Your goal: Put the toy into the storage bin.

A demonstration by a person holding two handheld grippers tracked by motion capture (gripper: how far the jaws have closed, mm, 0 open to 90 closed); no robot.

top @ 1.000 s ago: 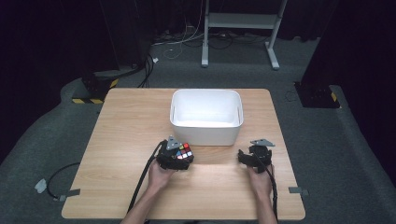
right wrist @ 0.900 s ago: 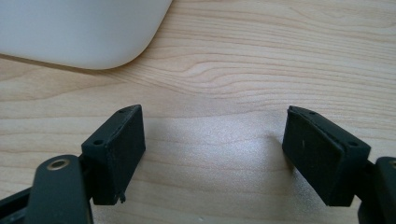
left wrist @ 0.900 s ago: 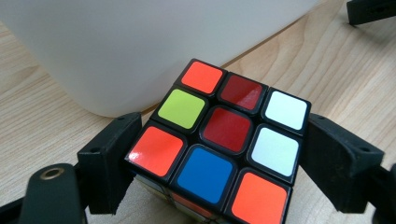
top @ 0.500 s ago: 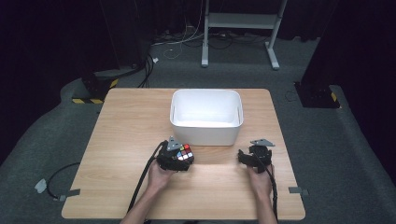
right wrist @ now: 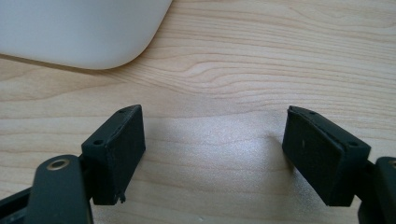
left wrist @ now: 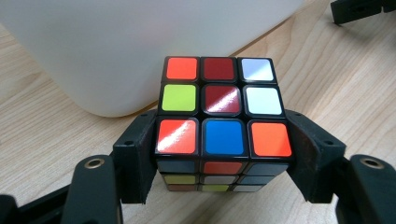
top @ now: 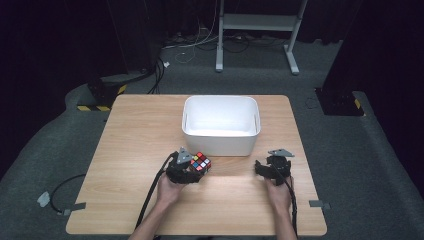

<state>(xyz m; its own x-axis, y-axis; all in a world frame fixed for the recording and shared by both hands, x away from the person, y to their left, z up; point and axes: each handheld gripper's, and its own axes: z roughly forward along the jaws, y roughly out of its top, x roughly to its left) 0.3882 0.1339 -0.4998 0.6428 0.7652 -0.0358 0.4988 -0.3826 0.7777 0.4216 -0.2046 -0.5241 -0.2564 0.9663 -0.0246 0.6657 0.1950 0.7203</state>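
- Left tongs (left wrist: 224, 154): jaws closed on the puzzle cube (left wrist: 223, 112), one pad against each side face; cube's top face shows red, orange, white, blue and yellow-green tiles
- Puzzle cube (top: 200, 162): held over the worktop (top: 135, 135), just in front of the white bin (top: 220, 142), near its left front corner
- Right tongs (right wrist: 212, 154): jaws spread wide, nothing between them; bare wood beneath
- Right tongs (top: 271, 167) in the high view: near the bin's right front corner, well apart from the cube

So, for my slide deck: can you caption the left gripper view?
Left gripper fingers clamp a scrambled puzzle cube beside a white bin on the wooden table.
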